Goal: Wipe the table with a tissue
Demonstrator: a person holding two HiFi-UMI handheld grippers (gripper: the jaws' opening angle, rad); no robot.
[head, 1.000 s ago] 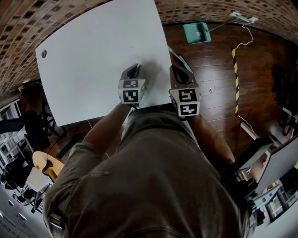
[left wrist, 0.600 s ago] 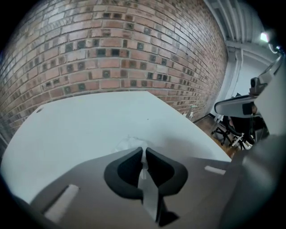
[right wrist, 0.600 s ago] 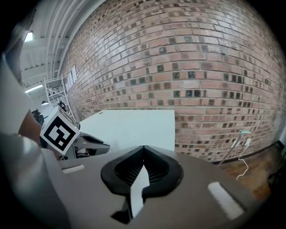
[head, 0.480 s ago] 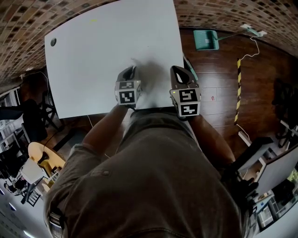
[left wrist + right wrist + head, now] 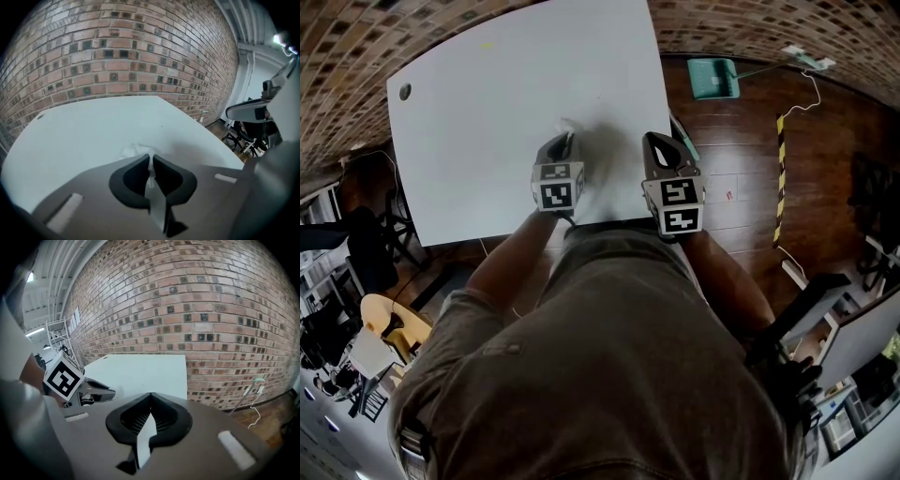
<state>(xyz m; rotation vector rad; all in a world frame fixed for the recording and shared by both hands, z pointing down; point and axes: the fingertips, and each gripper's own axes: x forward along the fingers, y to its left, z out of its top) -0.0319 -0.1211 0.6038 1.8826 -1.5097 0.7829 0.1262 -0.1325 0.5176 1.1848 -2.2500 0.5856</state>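
The left gripper (image 5: pixel 564 142) has barely moved over the last second and sits near the front edge of the surface (image 5: pixel 487 84). Its fingers (image 5: pixel 133 176) are closed on the tissue (image 5: pixel 135 151), which bunches against the surface just ahead of them. The wiping stroke is probably pausing or reversing. The right gripper (image 5: pixel 150 395) hangs beside the surface's right edge, fingers together and empty.

Even bright light, heavy fisheye, dark corners
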